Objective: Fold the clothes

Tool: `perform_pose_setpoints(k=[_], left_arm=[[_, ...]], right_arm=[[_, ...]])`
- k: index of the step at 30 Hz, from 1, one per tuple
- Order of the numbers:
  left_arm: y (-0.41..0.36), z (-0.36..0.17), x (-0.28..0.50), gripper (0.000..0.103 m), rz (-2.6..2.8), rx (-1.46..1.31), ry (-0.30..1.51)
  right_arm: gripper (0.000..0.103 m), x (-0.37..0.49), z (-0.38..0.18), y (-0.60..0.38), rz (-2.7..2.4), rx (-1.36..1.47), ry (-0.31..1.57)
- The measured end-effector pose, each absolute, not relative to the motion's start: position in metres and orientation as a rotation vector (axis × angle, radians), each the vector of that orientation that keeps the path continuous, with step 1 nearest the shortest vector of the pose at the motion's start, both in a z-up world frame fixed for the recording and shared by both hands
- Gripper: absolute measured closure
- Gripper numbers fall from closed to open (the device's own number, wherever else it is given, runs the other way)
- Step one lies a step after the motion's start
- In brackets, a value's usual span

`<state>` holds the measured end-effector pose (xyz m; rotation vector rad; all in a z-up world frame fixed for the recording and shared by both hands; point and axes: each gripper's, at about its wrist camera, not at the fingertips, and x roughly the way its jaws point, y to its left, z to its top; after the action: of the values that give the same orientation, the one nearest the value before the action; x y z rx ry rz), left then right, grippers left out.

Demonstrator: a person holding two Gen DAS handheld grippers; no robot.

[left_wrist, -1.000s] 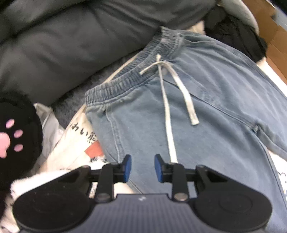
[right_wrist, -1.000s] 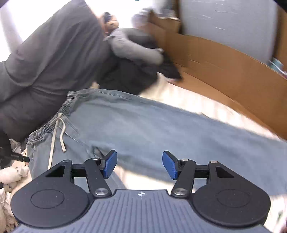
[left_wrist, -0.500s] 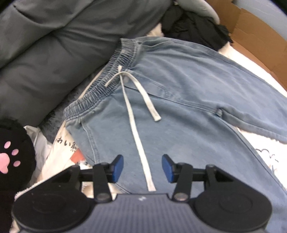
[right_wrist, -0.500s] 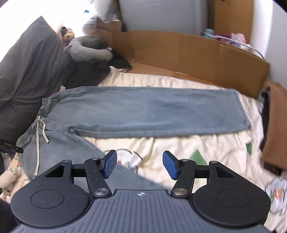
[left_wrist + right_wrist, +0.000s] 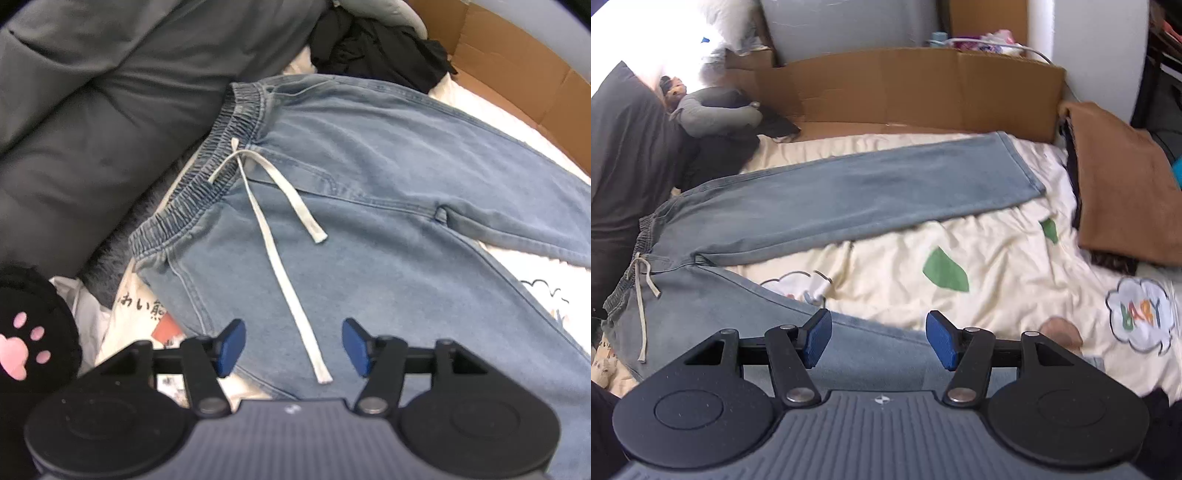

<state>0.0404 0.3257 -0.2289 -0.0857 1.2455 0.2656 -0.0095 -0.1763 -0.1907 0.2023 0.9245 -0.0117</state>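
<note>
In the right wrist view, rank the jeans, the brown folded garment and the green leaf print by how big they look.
1. jeans, by far
2. brown folded garment
3. green leaf print

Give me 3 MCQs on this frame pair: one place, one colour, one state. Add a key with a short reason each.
1. Where does the folded brown garment lie?
A. on the waistband
B. past the hem of the far trouser leg, at the bed's right edge
C. between the left tool's fingers

2. What colour is the drawstring on the jeans?
A. off-white
B. red
C. black

3. How do the left tool and right tool stand?
A. both shut on denim
B. left shut, right open
C. both open, holding nothing

Key: 1 B, it sits beyond the hem in the right wrist view. 2 A, pale cord against the blue denim. 3 C, a wide gap shows between each pair of blue pads.
</note>
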Motion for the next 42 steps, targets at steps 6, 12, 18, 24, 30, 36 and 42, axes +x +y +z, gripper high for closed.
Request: perform_pose_setpoints(k=[6, 12, 18, 24, 30, 36, 42], left_arm=[[0.319, -0.250, 0.035, 0.041, 0.233, -0.061, 1.283], [0.322, -0.273, 0.025, 0.052, 0.220, -0.091, 1.314], [0.335, -0.294, 0.012, 0.068, 0.237, -0.167, 1.334], [0.359, -0.311, 0.003, 0.082, 0.292, -0.322, 1.326], [0.383, -0.329, -0.007, 0.082, 0.347, -0.477, 1.312], [0.400, -0.344, -0.015, 0.073, 0.392, -0.595, 1.303], [0.409, -0.351, -0.013, 0.070, 0.407, -0.708, 1.259]], right_arm=[[0.040, -0.026, -0.211, -0.173, -0.010, 0.195, 0.961], [0.040, -0.045, -0.239, -0.169, 0.010, 0.232, 1.030], [0.041, -0.054, -0.261, -0.152, 0.075, 0.222, 1.105], [0.041, -0.060, -0.277, -0.143, 0.071, 0.194, 1.176], [0.041, -0.064, -0.282, -0.134, 0.094, 0.143, 1.217], [0.041, -0.066, -0.282, -0.131, 0.088, 0.095, 1.228], [0.041, -0.065, -0.284, -0.128, 0.078, 0.087, 1.247]])
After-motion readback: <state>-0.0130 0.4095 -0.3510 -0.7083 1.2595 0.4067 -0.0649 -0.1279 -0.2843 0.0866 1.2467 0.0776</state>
